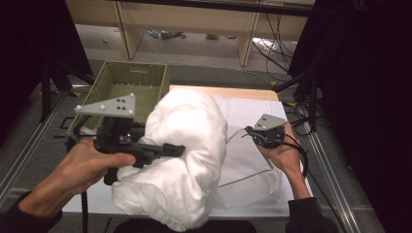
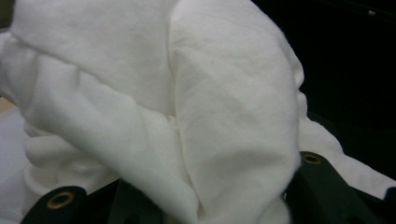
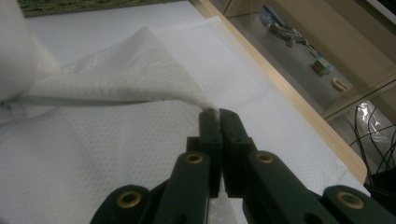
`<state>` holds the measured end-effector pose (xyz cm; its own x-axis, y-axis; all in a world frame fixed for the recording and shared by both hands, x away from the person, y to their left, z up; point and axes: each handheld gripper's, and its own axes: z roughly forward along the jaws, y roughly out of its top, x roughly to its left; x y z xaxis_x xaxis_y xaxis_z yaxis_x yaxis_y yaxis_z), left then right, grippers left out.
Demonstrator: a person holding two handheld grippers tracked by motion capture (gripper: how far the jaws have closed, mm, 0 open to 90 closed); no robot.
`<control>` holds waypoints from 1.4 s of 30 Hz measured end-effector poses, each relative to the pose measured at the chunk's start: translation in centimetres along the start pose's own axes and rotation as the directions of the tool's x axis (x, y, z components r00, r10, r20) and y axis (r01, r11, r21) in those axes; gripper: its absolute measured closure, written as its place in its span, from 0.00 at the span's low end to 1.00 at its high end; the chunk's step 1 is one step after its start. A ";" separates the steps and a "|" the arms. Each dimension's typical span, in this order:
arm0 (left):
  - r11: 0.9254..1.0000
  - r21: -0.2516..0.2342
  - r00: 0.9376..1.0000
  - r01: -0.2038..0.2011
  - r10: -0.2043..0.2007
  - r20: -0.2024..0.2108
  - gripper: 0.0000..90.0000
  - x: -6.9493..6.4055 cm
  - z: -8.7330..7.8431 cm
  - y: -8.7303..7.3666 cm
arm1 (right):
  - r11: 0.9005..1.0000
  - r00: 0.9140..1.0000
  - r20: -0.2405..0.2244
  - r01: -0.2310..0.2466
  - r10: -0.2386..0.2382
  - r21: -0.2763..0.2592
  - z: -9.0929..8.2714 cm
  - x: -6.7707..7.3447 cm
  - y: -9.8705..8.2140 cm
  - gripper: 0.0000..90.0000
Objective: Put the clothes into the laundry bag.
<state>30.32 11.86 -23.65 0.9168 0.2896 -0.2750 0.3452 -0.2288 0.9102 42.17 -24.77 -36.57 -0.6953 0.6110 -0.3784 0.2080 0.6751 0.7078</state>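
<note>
Pillow (image 1: 187, 160), white and bulky, held up over the table's (image 1: 252, 93) near-left part, leaning past the near edge. Left gripper (image 1: 177, 149) lies level, pointing across toward the right, jaws part-open and clamped on a fold of the pillow; in the left gripper view white fabric (image 2: 187, 116) bulges between and over the two black jaws. Right gripper (image 3: 219, 112) sits by the right edge, jaws closed tight on a corner of a thin textured cover (image 3: 130, 79); the pinched corner is lifted, pulled taut toward the pillow. Rest of the cover lies flat on the table, spreading from the middle to the right edge and near-right corner. Green basket (image 1: 131, 82) sits at the far-left corner, behind the pillow.
</note>
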 end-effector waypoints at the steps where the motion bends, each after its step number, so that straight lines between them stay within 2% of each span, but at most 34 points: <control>1: 1.000 0.013 1.000 0.005 -0.005 0.025 0.66 0.2 0.5 -0.4 | 1.000 1.000 0.001 -0.001 0.001 0.000 0.0 0.0 0.0 1.00; 2: 1.000 0.022 0.999 0.021 -0.021 0.032 0.66 0.1 1.1 -0.8 | 1.000 1.000 -0.002 0.005 -0.005 -0.002 0.0 0.0 0.1 1.00; 3: 1.000 0.029 0.999 -0.002 0.000 0.046 0.66 0.2 1.6 -1.2 | 1.000 1.000 0.002 -0.013 0.013 -0.001 -0.1 0.2 0.1 1.00; 5: 0.999 0.038 0.998 0.011 -0.013 0.059 0.66 0.2 2.8 -1.9 | 1.000 1.000 0.001 0.004 -0.004 -0.009 -0.1 0.0 0.2 1.00; 6: 0.999 0.045 0.997 -0.005 0.001 0.082 0.66 0.5 3.4 -2.2 | 1.000 1.000 -0.004 0.000 0.000 -0.007 -0.2 0.1 0.2 1.00; 7: 0.998 0.056 0.997 0.014 -0.018 0.077 0.66 0.6 3.9 -2.5 | 1.000 1.000 0.003 -0.010 0.010 -0.012 -0.3 0.2 0.3 1.00; 8: 0.998 0.068 0.996 0.003 -0.009 0.086 0.66 0.8 4.5 -2.8 | 1.000 1.000 0.008 0.004 -0.004 -0.018 -0.3 0.2 0.4 1.00; 9: 0.997 0.077 0.996 0.015 -0.021 0.089 0.66 1.0 5.2 -3.1 | 1.000 1.000 0.009 0.006 -0.006 -0.023 -0.4 0.2 0.5 1.00; 11: 0.995 0.101 0.995 0.013 -0.023 0.101 0.66 1.4 6.7 -3.8 | 0.999 1.000 0.021 0.014 -0.013 -0.036 -0.7 0.3 0.8 1.00; 13: 0.992 0.127 0.994 0.012 -0.026 0.109 0.66 2.0 8.2 -4.6 | 0.999 1.000 0.010 0.013 -0.012 -0.042 -0.9 0.3 1.0 1.00; 16: 0.984 0.174 0.991 0.044 -0.065 0.114 0.66 2.9 11.0 -6.3 | 0.998 1.000 0.021 0.012 -0.011 -0.056 -1.3 0.4 1.3 1.00; 17: 0.977 0.201 0.991 0.066 -0.088 0.102 0.66 3.2 11.8 -6.9 | 0.998 1.000 0.022 0.017 -0.015 -0.057 -1.4 0.4 1.4 1.00; 20: 0.965 0.253 0.988 0.072 -0.105 0.117 0.66 4.4 14.4 -8.5 | 0.998 1.000 0.023 0.013 -0.012 -0.061 -1.5 0.4 1.4 1.00; 21: 0.955 0.285 0.988 0.079 -0.114 0.109 0.66 4.7 15.1 -9.0 | 0.998 1.000 0.023 0.015 -0.013 -0.064 -1.6 0.4 1.4 1.00; 22: 0.954 0.283 0.986 0.101 -0.135 0.103 0.65 4.9 16.0 -9.5 | 0.998 1.000 0.019 0.013 -0.012 -0.064 -1.6 0.4 1.5 1.00; 23: 0.945 0.307 0.983 0.113 -0.151 0.103 0.65 5.3 16.7 -9.8 | 0.998 1.000 0.020 0.014 -0.013 -0.065 -1.7 0.4 1.5 1.00; 25: 0.941 0.310 0.978 0.136 -0.178 0.109 0.65 6.0 17.9 -10.2 | 0.997 1.000 0.020 0.024 -0.022 -0.072 -1.8 0.5 1.6 1.00; 26: 0.939 0.310 0.976 0.149 -0.189 0.104 0.65 6.5 18.3 -10.2 | 0.997 1.000 0.017 0.018 -0.017 -0.071 -2.0 0.6 1.7 1.00; 27: 0.938 0.304 0.974 0.167 -0.205 0.095 0.65 6.9 18.6 -10.1 | 0.996 0.999 0.020 0.034 -0.033 -0.081 -2.1 0.6 1.8 1.00; 28: 0.938 0.294 0.974 0.181 -0.213 0.082 0.65 7.4 18.8 -10.0 | 0.996 0.999 0.016 0.035 -0.033 -0.082 -2.3 0.7 2.0 1.00; 30: 0.934 0.280 0.970 0.222 -0.240 0.034 0.65 8.3 18.8 -9.6 | 0.995 0.999 0.013 0.040 -0.039 -0.093 -2.7 0.9 2.2 1.00; 31: 0.933 0.266 0.966 0.244 -0.257 0.013 0.65 8.8 18.7 -9.4 | 0.994 0.999 0.013 0.043 -0.042 -0.096 -2.9 1.0 2.4 1.00; 32: 0.930 0.263 0.964 0.258 -0.265 -0.009 0.65 9.3 18.5 -9.1 | 0.994 0.999 0.012 0.047 -0.046 -0.098 -3.0 1.1 2.5 1.00; 34: 0.928 0.263 0.964 0.266 -0.264 -0.044 0.65 10.0 17.9 -8.5 | 0.994 0.999 0.005 0.050 -0.050 -0.100 -3.3 1.3 2.7 1.00; 35: 0.932 0.262 0.968 0.249 -0.243 -0.057 0.65 10.5 17.8 -8.3 | 0.994 0.999 0.001 0.050 -0.051 -0.100 -3.3 1.4 2.8 1.00; 36: 0.929 0.269 0.967 0.255 -0.244 -0.075 0.65 10.7 17.7 -8.2 | 0.993 0.998 0.004 0.067 -0.067 -0.099 -3.3 1.5 2.9 1.00; 37: 0.927 0.278 0.968 0.250 -0.239 -0.074 0.65 10.9 17.8 -8.2 | 0.993 0.998 -0.001 0.066 -0.067 -0.095 -3.2 1.6 2.9 1.00; 40: 0.922 0.325 0.977 0.211 -0.201 -0.065 0.65 10.6 19.0 -8.7 | 0.994 0.997 0.001 0.074 -0.074 -0.085 -3.1 1.7 2.9 1.00; 41: 0.923 0.329 0.980 0.199 -0.192 -0.054 0.64 10.4 19.6 -9.0 | 0.994 0.997 0.004 0.074 -0.073 -0.082 -3.1 1.7 2.9 1.00; 42: 0.919 0.340 0.980 0.198 -0.196 -0.043 0.64 10.3 20.2 -9.3 | 0.994 0.997 0.006 0.073 -0.072 -0.081 -3.1 1.7 2.9 1.00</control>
<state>40.66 -1.79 -41.17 0.8221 0.3685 -0.4341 0.5675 -0.4686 0.6770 39.47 -23.06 -33.30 -0.7042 0.5632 -0.4323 0.1006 0.6820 0.7244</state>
